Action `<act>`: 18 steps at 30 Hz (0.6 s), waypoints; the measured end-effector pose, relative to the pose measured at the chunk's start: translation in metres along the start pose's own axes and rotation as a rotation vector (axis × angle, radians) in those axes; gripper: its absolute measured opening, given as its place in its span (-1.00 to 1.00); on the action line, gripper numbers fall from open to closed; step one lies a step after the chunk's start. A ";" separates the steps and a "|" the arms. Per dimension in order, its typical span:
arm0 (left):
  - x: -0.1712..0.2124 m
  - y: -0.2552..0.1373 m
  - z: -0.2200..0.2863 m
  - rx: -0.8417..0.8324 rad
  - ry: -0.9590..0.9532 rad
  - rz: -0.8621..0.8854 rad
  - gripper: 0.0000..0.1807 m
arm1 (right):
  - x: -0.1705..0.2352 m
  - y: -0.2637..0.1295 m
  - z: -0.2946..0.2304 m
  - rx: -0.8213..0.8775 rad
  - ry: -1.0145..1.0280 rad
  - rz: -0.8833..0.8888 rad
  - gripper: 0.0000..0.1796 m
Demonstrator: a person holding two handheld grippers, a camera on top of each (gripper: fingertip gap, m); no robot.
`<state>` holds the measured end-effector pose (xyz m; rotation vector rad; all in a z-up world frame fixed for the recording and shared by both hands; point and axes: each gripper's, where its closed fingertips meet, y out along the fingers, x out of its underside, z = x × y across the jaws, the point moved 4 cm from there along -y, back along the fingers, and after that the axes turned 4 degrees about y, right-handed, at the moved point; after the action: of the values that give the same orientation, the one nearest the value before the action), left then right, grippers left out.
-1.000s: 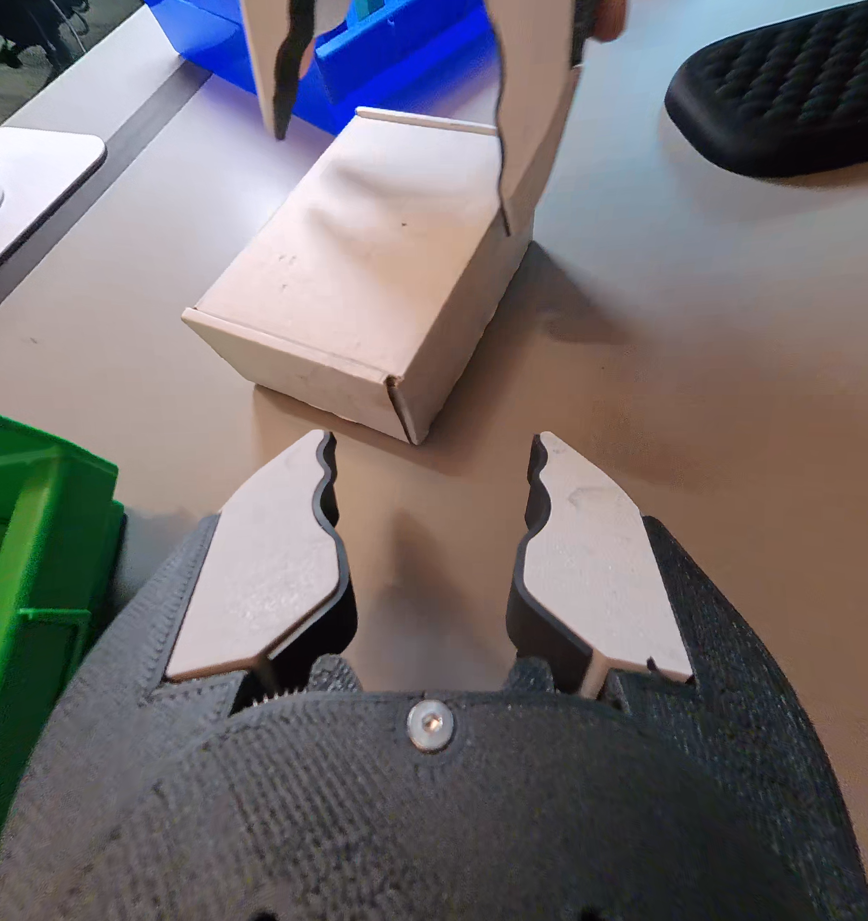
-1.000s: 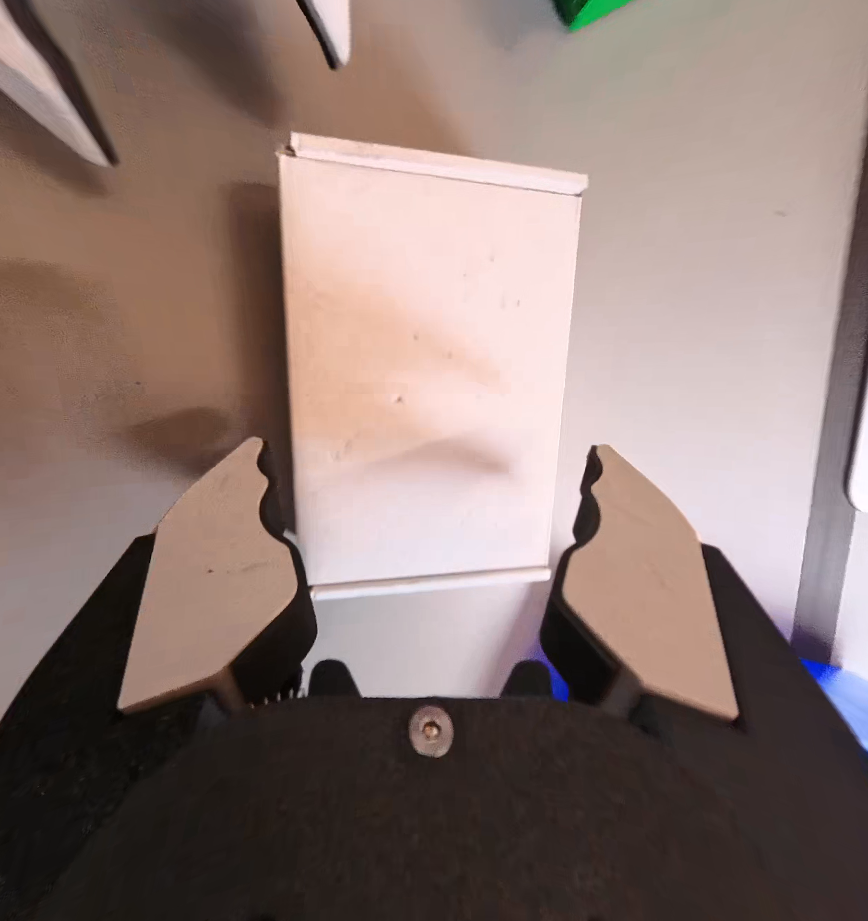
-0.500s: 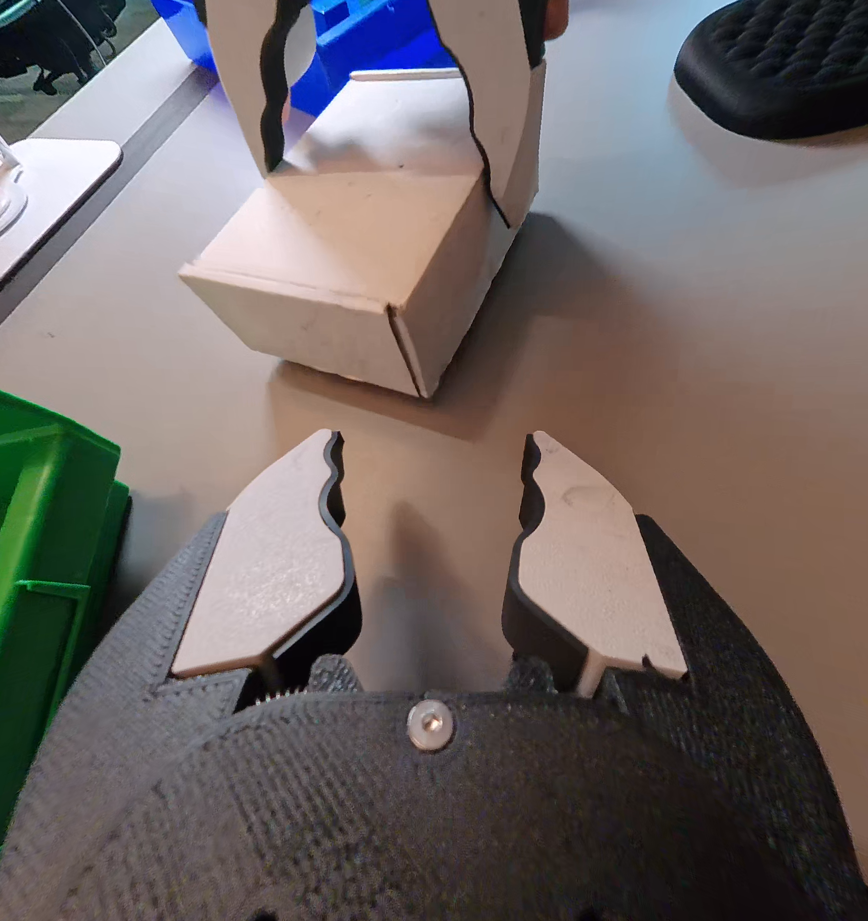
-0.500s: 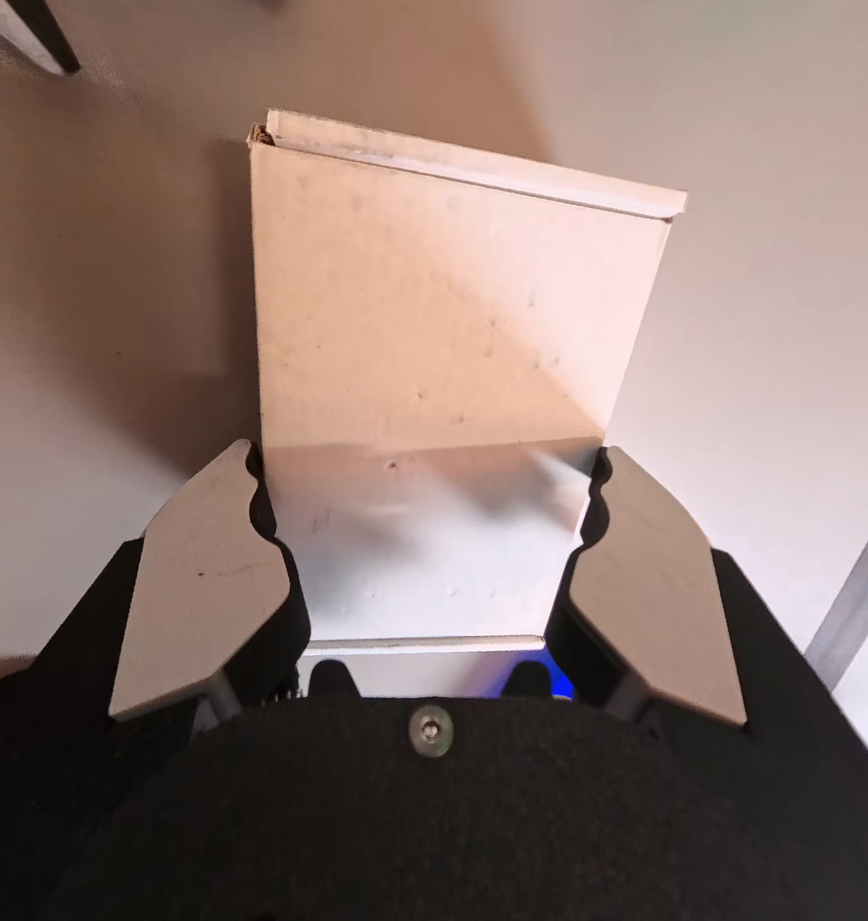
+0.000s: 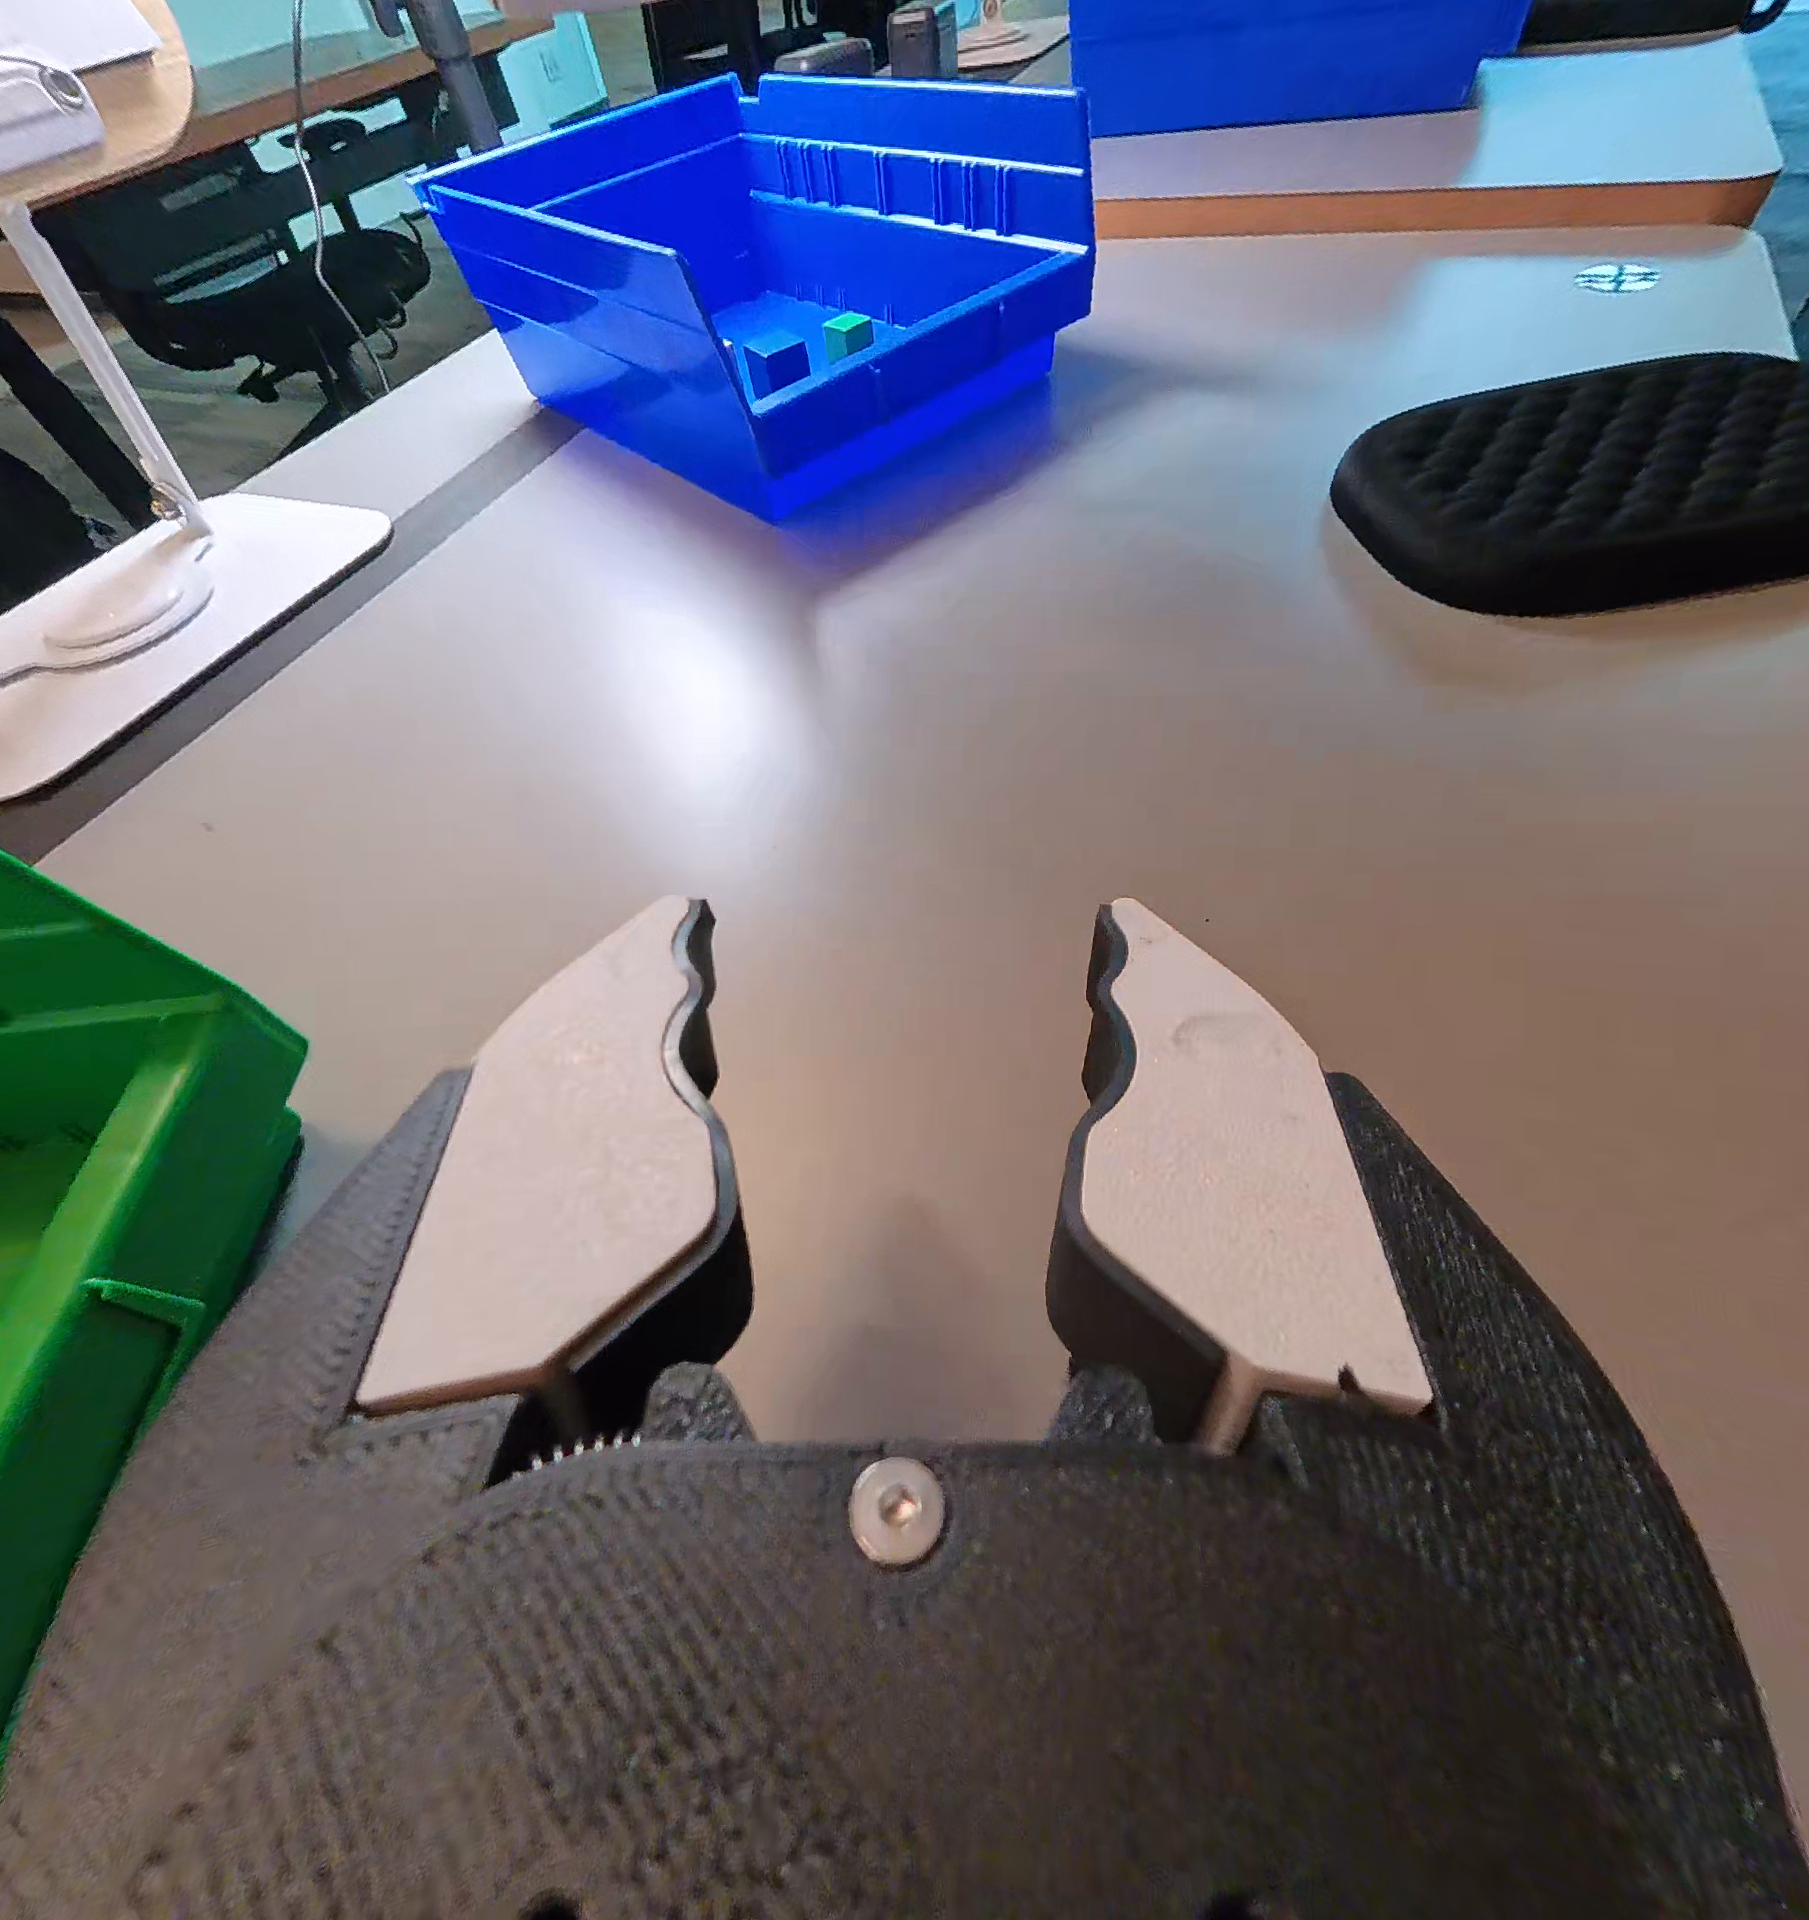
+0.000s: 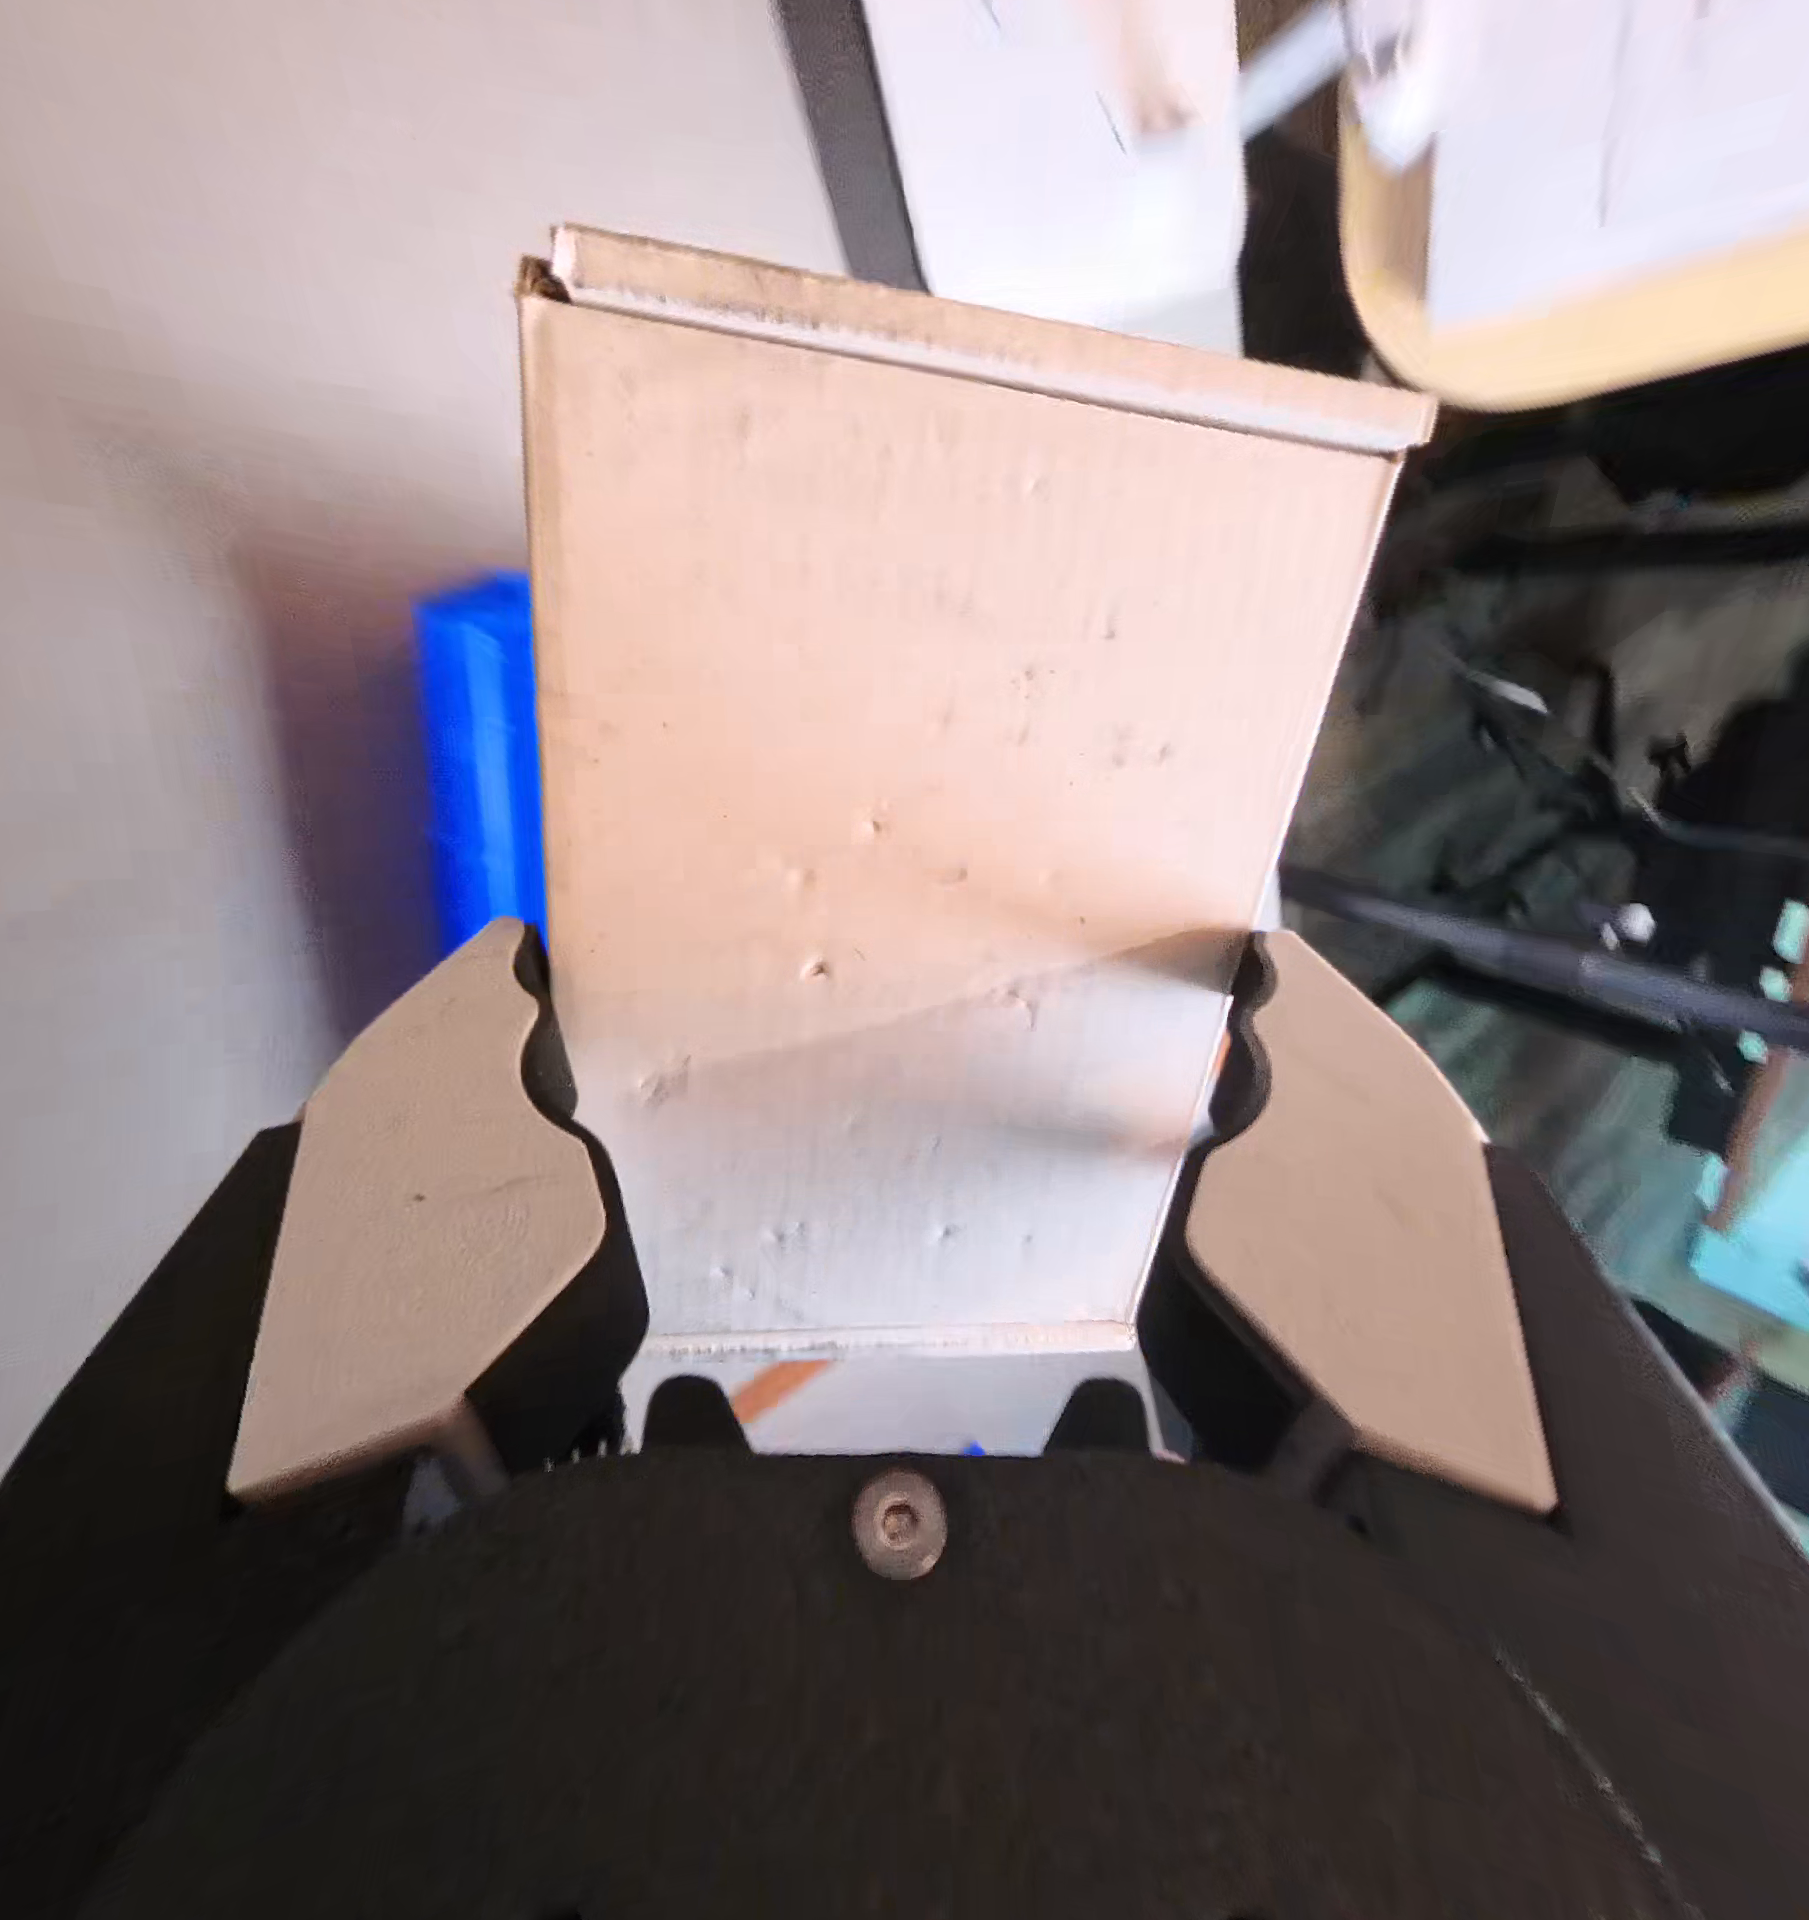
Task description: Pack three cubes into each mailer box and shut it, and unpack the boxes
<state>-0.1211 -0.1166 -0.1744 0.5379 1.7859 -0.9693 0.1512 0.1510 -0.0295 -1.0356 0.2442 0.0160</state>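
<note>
My right gripper (image 6: pixel 895 966) is shut on a closed white mailer box (image 6: pixel 931 727), clamped by its two sides and held up off the table. The box does not show in the left wrist view. My left gripper (image 5: pixel 900 914) is open and empty, low over the bare grey table (image 5: pixel 1191 790). A blue bin (image 5: pixel 775 281) stands at the far side of the table with a blue cube (image 5: pixel 775 364) and a green cube (image 5: pixel 846 335) in it. In the right wrist view a strip of the blue bin (image 6: pixel 474 758) shows left of the box.
A green bin (image 5: pixel 79 1195) stands close at my left gripper's left. A black padded rest (image 5: pixel 1606 478) lies at the far right. A white lamp base (image 5: pixel 141 623) sits at the far left past a table seam. Beyond are other desks and chairs. There is about 40 cm between the tips of the two grippers.
My right gripper closed on the mailer box and lifted it off the table, out of the left wrist view. The left gripper stayed open in about the same place.
</note>
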 end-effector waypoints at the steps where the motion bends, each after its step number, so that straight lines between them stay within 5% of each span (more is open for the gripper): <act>1: 0.001 0.001 0.000 -0.003 -0.002 -0.003 -0.24 | 0.013 0.010 0.015 0.029 0.004 -0.042 0.35; 8: 0.006 0.003 -0.002 -0.018 -0.018 0.007 -0.28 | 0.068 0.102 0.062 0.059 -0.002 -0.221 0.35; 18: 0.005 0.005 -0.006 -0.007 -0.032 0.076 -0.33 | 0.082 0.188 0.056 -0.101 -0.055 -0.262 0.35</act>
<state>-0.1229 -0.1090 -0.1793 0.5789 1.7277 -0.9148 0.2176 0.2871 -0.1787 -1.1596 0.0570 -0.1813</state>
